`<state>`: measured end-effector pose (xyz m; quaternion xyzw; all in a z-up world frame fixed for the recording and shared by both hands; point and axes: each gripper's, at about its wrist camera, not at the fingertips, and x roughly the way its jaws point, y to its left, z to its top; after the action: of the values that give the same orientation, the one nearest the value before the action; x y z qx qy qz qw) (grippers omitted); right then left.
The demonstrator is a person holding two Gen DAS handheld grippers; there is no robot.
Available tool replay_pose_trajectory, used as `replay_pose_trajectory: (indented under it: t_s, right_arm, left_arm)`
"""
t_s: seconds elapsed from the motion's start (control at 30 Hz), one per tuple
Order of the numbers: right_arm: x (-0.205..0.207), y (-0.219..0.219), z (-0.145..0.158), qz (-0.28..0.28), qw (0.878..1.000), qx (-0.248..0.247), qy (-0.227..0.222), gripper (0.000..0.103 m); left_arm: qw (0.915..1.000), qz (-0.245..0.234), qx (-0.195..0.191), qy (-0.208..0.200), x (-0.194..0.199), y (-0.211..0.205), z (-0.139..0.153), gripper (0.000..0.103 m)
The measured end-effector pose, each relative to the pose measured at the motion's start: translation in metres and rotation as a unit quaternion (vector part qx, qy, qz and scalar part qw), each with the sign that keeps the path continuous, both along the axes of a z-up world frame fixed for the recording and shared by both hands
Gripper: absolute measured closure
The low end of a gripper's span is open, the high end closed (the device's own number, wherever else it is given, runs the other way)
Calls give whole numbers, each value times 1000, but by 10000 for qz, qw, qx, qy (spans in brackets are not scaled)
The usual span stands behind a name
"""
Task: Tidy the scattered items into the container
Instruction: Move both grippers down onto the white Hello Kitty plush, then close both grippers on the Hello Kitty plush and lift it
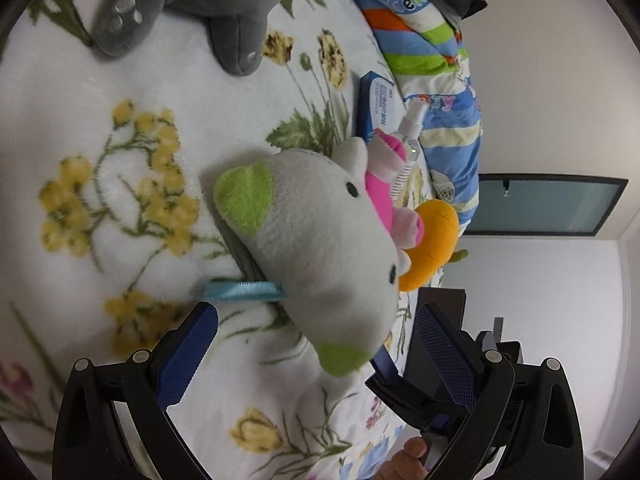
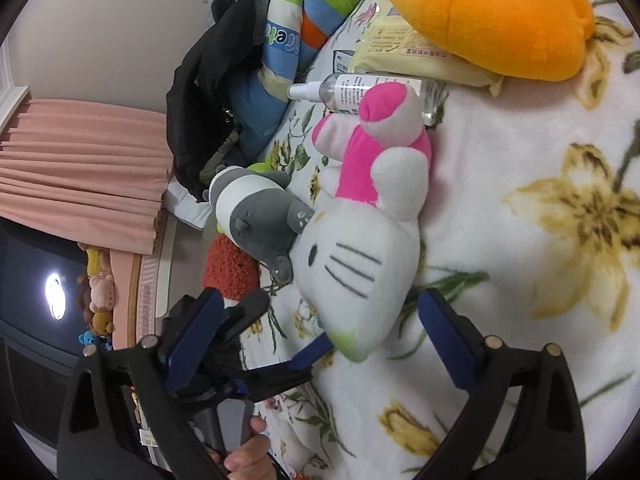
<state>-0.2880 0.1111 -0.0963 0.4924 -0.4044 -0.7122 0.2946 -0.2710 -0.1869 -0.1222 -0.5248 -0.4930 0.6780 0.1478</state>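
Cat plush [image 2: 360, 264]: I see it lying on the floral blanket [image 2: 520, 168], head toward me.
Left gripper [image 1: 316, 344]: jaws released, flanking its head.
Right gripper [image 2: 320, 324]: jaws released, also flanking it.
Neighbours: spray bottle [image 2: 352, 88], orange plush [image 2: 492, 12].

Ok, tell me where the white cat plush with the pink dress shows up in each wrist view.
Left wrist: white cat plush fills the centre, head toward the open left gripper.
Right wrist: it lies centre, head nearest the open right gripper.
Shared landmark: orange plush.
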Motion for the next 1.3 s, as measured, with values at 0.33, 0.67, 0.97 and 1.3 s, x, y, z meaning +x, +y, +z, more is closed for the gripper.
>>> replay_pose_trajectory:
  t_s: [0.33, 0.67, 0.97, 1.3]
  right_arm:
    - [-13, -2, -12, -22, 9996, -288, 40, 14]
    - [-25, -5, -30, -117, 9992, -380, -94, 24]
    - [-30, -17, -57, -190, 9982, -480, -306, 28]
    - [-30, -21, -54, -88, 9991, -405, -117, 44]
  left_arm:
    - [9981, 200, 563, 115, -20, 2, -11, 3]
    - [9963, 481, 688, 177, -33, 5, -22, 3]
    - [9970, 460, 439, 437, -42, 16, -23, 3]
    - [9974, 450, 41, 553, -37, 19, -19, 21]
